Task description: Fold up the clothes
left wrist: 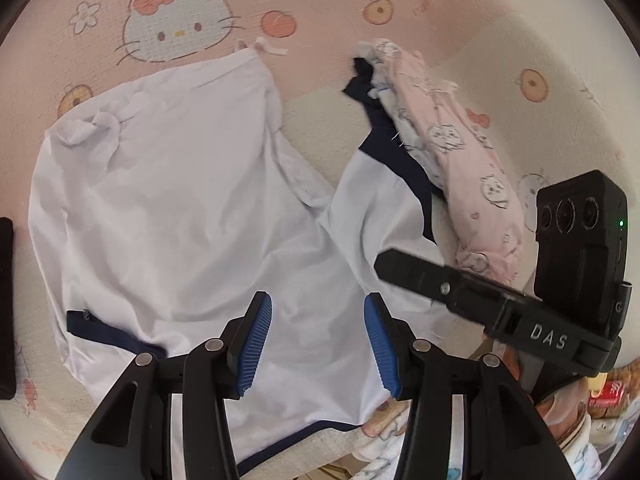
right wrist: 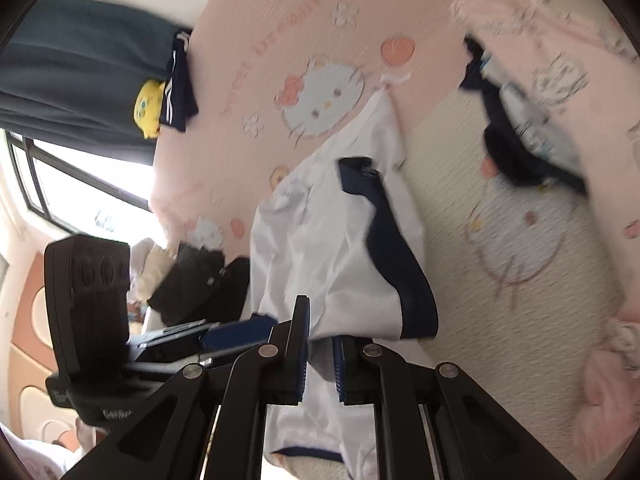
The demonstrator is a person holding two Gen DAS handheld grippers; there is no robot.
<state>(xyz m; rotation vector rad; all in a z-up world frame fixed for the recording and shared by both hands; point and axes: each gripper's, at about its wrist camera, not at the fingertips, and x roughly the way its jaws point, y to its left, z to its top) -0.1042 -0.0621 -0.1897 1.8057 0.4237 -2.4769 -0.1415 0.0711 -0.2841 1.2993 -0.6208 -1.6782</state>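
One white shirt [left wrist: 180,208] with navy trim lies spread on the cartoon-cat bedsheet [left wrist: 320,8], beside one pink printed garment [left wrist: 460,152]. The left gripper [left wrist: 318,344] hovers half-open, empty. The right gripper [right wrist: 320,364], marked "DAS", pinches the shirt's cloth.

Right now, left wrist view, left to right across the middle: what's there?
Black object at the edge → white shirt with navy trim → pink printed garment → right tool, its camera block furthest right.
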